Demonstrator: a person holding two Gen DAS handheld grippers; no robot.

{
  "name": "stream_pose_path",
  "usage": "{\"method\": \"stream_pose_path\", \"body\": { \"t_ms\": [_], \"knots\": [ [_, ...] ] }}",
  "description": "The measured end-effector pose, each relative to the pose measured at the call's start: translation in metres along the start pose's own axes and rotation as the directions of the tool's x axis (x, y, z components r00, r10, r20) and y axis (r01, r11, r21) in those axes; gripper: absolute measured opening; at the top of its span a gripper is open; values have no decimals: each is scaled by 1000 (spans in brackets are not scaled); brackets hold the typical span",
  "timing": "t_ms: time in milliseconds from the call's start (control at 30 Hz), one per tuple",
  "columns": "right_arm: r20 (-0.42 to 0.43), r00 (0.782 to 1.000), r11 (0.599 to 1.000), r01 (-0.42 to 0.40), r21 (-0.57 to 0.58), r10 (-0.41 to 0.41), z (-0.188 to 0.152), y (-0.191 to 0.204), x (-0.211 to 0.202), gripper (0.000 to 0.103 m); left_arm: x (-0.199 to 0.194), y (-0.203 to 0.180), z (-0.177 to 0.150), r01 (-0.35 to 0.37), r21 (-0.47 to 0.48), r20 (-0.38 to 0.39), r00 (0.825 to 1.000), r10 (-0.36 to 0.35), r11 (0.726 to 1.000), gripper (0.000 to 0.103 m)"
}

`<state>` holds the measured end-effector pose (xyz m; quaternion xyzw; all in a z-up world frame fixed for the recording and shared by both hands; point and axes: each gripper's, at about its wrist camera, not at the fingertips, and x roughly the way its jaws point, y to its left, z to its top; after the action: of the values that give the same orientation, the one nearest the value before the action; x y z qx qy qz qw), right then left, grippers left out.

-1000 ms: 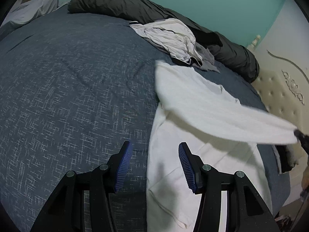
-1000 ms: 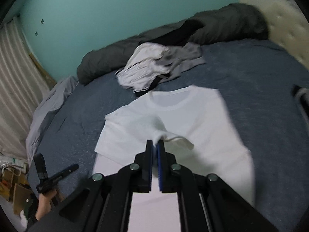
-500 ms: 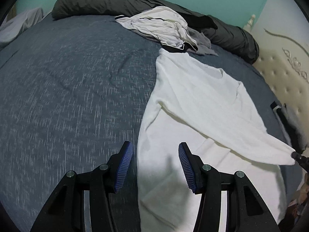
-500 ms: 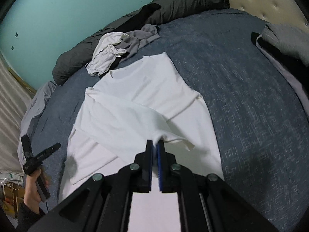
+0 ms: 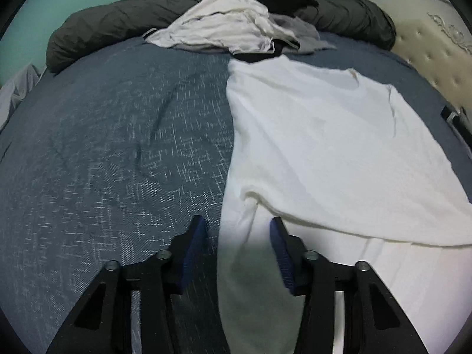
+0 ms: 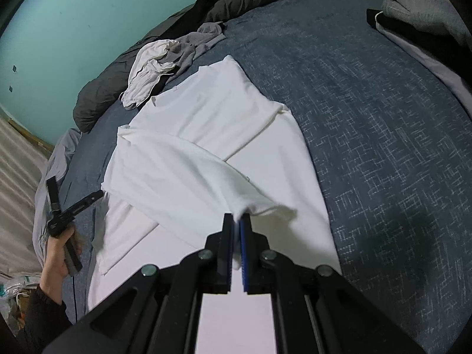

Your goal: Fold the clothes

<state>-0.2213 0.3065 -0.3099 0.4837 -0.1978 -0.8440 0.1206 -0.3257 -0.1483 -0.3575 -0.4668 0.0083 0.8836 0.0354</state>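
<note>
A white T-shirt (image 5: pixel 324 147) (image 6: pixel 191 135) lies spread on the blue bedspread (image 5: pixel 103 147), one side folded over its middle. My right gripper (image 6: pixel 237 221) is shut on a corner of that folded part, holding it slightly above the shirt. My left gripper (image 5: pixel 237 233) is open, low over the shirt's left edge, with cloth lying between its blue pads and nothing clamped. In the right wrist view the left gripper (image 6: pixel 73 206) shows at the far left, held in a person's hand (image 6: pixel 59 259).
A pile of white and grey clothes (image 5: pixel 236 26) (image 6: pixel 165 62) lies beyond the shirt, against a dark rolled duvet (image 5: pixel 118 26). A cream tufted headboard (image 5: pixel 427 56) is at the right. Grey and black garments (image 6: pixel 419 20) sit on the bedspread's far right. Teal wall behind.
My right gripper has carried the shirt's folded part lower and across the shirt body. My left gripper has moved in closer over the shirt's left edge, still open.
</note>
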Motion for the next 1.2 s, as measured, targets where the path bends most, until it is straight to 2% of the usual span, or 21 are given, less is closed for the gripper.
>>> {"method": "stream_pose_path", "body": {
  "t_ms": [33, 67, 100, 133, 267, 400, 600, 733, 767, 867, 933, 967, 1000, 1133, 1200],
  "knots": [
    [-1, 1000, 1000, -2, 2, 2, 0, 0, 1, 4, 3, 2, 0, -4, 3, -1, 1000, 4, 1000, 29],
    [-2, 1000, 1000, -5, 5, 5, 0, -1, 2, 4, 5, 5, 0, -7, 3, 1, 1000, 7, 1000, 14],
    [-3, 1000, 1000, -7, 7, 7, 0, -1, 3, 4, 3, 8, 0, -4, -5, 12, 1000, 4, 1000, 5],
    [-4, 1000, 1000, -8, 8, 8, -1, -1, 4, 4, 1, 12, 1, 0, -13, 22, 1000, 1, 1000, 2],
    [-9, 1000, 1000, -21, 22, 22, -4, -3, 4, 4, -12, 33, 2, 45, -101, 76, 996, -38, 994, 2],
    [-22, 999, 999, -27, 29, 27, -9, -3, 5, 4, -7, 54, -1, 143, -230, 76, 989, -129, 963, 2],
    [-64, 998, 999, 26, 35, -24, -21, -12, 20, 4, 2, 66, -9, 205, -311, 60, 979, -196, 928, 5],
    [-113, 993, 998, 43, 48, -38, -25, -21, 24, 5, 0, 63, -7, 192, -296, 50, 981, -185, 936, 8],
    [-120, 992, 998, 46, 52, -40, -25, -23, 23, 5, -3, 61, -6, 183, -287, 54, 983, -175, 940, 13],
    [-104, 993, 995, 66, 68, -59, -21, -29, 12, 7, -12, 55, -2, 156, -260, 66, 987, -143, 953, 18],
    [-64, 997, 995, 54, 90, -48, -10, -32, 3, 16, -18, 51, 0, 137, -243, 75, 990, -122, 960, 19],
    [-45, 998, 994, 47, 99, -43, -3, -34, 0, 28, -21, 49, 1, 127, -234, 80, 991, -112, 964, 19],
    [-29, 999, 993, 42, 106, -39, 2, -35, -2, 36, -23, 47, 2, 118, -225, 85, 991, -101, 967, 19],
    [-57, 997, 993, 67, 97, -61, 17, -34, 15, 36, -28, 46, 4, 103, -221, 93, 992, -84, 970, 19],
    [-73, 995, 993, 79, 89, -72, 18, -34, 24, 36, -28, 50, 3, 102, -233, 91, 992, -82, 967, 23]
  ]
}}
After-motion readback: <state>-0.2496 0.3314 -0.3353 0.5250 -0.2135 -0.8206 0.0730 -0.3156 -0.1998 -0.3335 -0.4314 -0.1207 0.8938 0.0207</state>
